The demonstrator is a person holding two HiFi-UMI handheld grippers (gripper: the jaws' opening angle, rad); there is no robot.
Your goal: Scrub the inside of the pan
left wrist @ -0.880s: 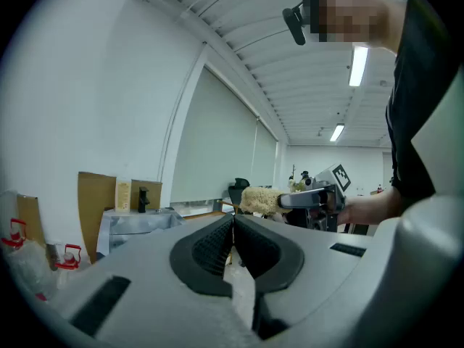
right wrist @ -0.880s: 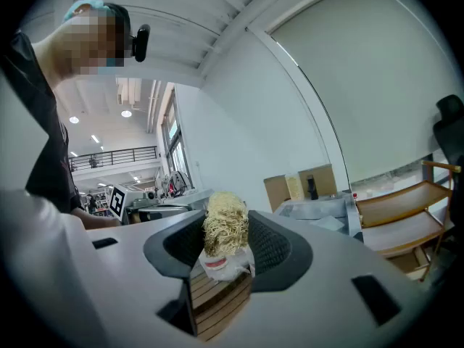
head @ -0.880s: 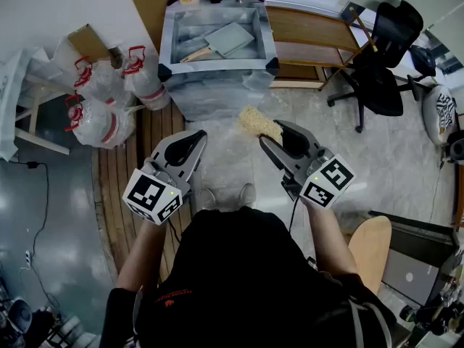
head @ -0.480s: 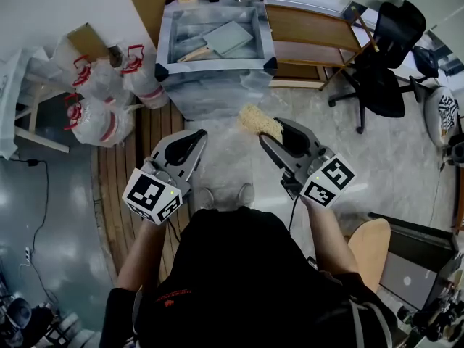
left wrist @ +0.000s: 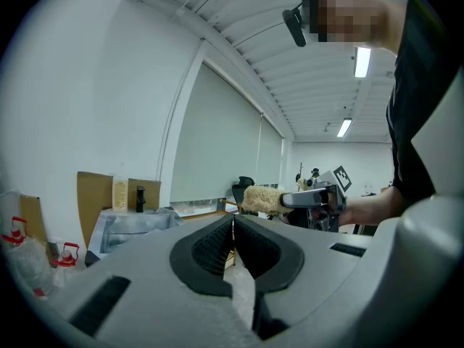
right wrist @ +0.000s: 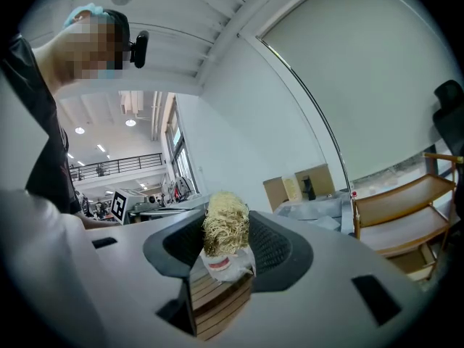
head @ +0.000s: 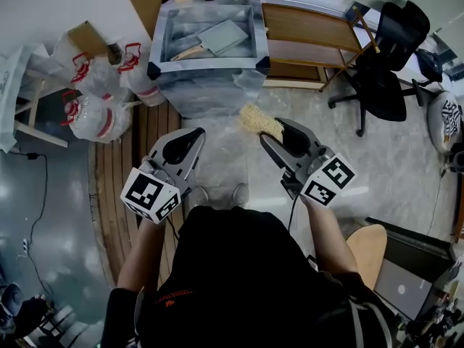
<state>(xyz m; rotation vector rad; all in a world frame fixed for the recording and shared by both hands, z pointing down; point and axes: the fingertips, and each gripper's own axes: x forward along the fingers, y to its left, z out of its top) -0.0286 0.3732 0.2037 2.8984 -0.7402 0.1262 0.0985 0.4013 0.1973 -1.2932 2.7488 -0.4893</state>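
Now we grip the straw-coloured scrubber [head: 259, 121] in our right tongs [head: 270, 131], our left tongs [head: 194, 138] are pressed together empty, and the pan [head: 227, 36] lies at 12 o'clock in the tub [head: 210, 63], its handle toward 8 o'clock.

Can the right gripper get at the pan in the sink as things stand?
Probably, after moving forward: the right gripper, shut on the scrubber, hangs short of the sink, but the pan lies uncovered inside and nothing stands between.
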